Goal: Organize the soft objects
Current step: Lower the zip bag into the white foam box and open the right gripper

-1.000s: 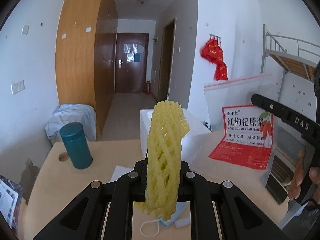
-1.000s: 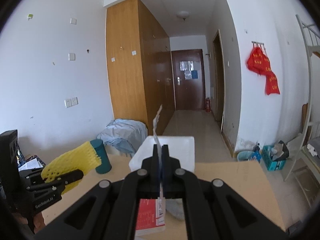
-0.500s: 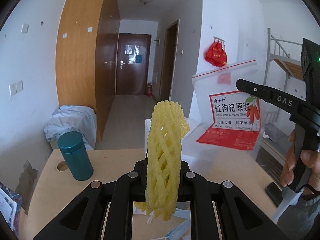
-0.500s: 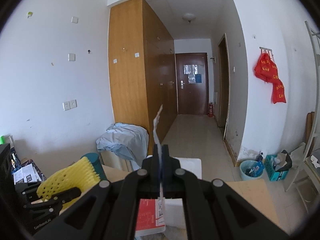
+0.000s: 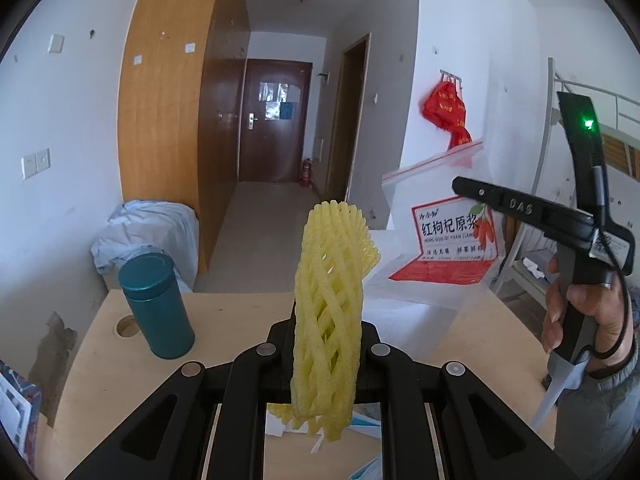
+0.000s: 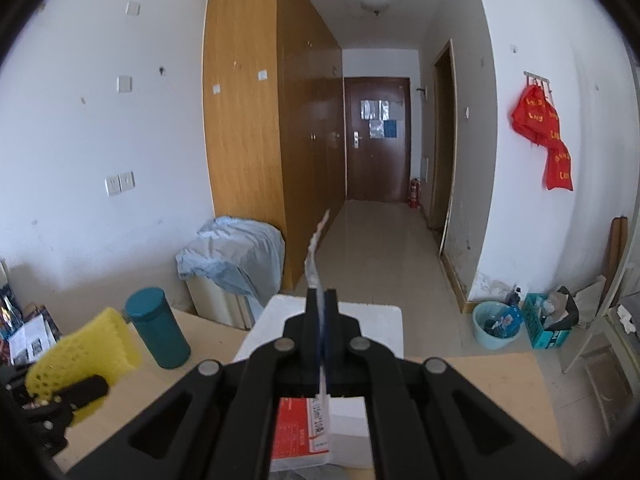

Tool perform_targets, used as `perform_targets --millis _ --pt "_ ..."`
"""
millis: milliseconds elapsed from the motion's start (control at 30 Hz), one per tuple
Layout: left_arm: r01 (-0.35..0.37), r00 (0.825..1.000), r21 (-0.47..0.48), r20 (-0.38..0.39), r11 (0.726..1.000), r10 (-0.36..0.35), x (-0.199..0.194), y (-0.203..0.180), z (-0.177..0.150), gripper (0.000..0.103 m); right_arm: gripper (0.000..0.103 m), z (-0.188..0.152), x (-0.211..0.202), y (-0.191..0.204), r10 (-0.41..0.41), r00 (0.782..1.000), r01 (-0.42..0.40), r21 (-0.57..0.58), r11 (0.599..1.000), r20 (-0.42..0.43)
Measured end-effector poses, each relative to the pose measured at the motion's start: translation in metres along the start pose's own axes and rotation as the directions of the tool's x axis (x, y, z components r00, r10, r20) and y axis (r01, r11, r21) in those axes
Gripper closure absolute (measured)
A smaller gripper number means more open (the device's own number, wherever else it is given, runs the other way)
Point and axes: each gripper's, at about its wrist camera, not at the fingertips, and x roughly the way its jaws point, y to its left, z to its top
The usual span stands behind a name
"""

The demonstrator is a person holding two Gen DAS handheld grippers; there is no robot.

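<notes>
At frame centre the left gripper (image 5: 326,344) pinches the light, squashy yellow foam net (image 5: 328,312) mid-length, while the right gripper (image 6: 321,300) clamps the limp, slippery zip bag (image 5: 440,240) near its rim, above the counter (image 5: 240,320).

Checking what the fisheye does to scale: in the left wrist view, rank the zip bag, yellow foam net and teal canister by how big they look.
1. Yellow foam net, though it is nearest the camera.
2. Zip bag, close behind; unsure.
3. Teal canister.
</notes>
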Motion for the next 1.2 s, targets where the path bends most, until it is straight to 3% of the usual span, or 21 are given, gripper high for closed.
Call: perform_targets --millis 367,800,1200 --pt "-0.008 1.0 0.007 -0.012 1.0 0.008 0.004 -0.002 -0.004 0.088 0.1 -0.018 0.03 0.009 -0.057 0.986 0.038 -0.12 0.992 -0.158" --pt "-0.011 1.0 0.013 -0.026 1.0 0.011 0.011 0.001 -0.006 0.088 0.1 -0.023 0.045 0.003 -0.042 0.964 0.005 -0.14 0.99 -0.262" --pt "-0.02 0.999 0.011 -0.026 1.0 0.02 0.014 0.007 -0.008 0.088 0.1 -0.012 0.089 -0.002 -0.057 0.9 -0.021 -0.174 0.984 -0.431"
